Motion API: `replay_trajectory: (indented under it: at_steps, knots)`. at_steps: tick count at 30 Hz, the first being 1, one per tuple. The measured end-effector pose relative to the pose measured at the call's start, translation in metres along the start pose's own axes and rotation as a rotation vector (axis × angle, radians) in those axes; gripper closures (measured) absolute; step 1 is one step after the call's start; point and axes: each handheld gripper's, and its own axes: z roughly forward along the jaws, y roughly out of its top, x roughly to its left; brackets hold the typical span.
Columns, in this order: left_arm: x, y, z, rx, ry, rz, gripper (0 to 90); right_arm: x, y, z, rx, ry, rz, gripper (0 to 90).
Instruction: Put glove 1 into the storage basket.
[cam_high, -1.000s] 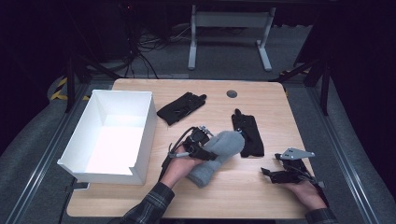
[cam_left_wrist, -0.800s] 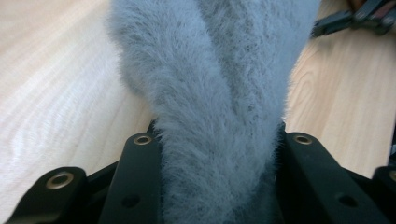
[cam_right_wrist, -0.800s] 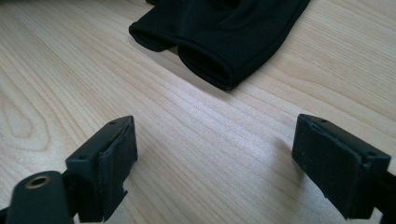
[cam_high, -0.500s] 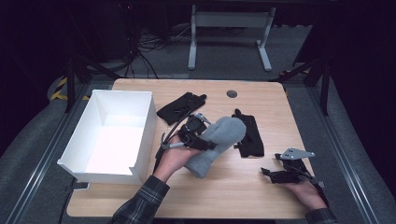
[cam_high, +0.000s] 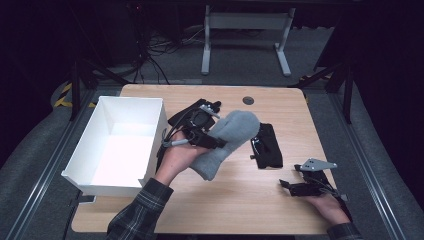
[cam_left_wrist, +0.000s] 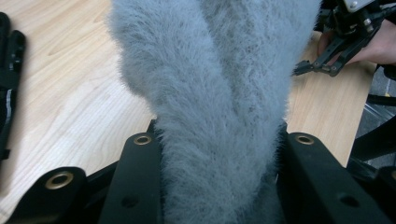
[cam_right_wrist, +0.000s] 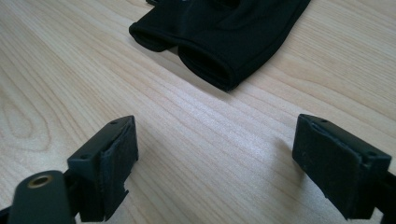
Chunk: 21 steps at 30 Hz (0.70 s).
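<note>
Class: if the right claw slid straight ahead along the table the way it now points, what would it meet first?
Probably the black glove: the open right claw faces its cuff across bare table, nothing between.

A: Quick tally. Mittens?
B: One fuzzy grey knitted mitten (cam_high: 227, 142).
A: Gloves?
B: Two flat black fabric gloves: one (cam_high: 267, 146) right of the mitten, one (cam_high: 179, 119) behind the left hand, mostly covered.
A: Boxes?
B: One open white rectangular box (cam_high: 150, 107).
A: Tongs?
B: Two sets: left tongs (cam_high: 212, 137), right tongs (cam_high: 286, 186). Two black jaws each, so four jaws.
A: Hands?
B: Two, one per set of tongs.
A: Tabletops?
B: One pale wooden tabletop (cam_high: 240, 200), with one round dark grommet (cam_high: 248, 100) near its far edge.
A: Grey three-cornered plates?
B: One (cam_high: 315, 164), on the right tongs.
</note>
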Motion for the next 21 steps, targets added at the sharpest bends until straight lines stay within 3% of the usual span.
replay_trajectory:
  at_steps: [12,21]
  knots:
    - [0.013,0.007,-0.04,-0.009,0.06,-0.006,63.4,0.0,0.0,0.0,0.0,-0.004,0.001,14.2]
    - [0.024,0.006,-0.072,-0.03,0.101,-0.023,63.4,0.0,0.0,0.002,0.023,-0.019,0.02,3.1]
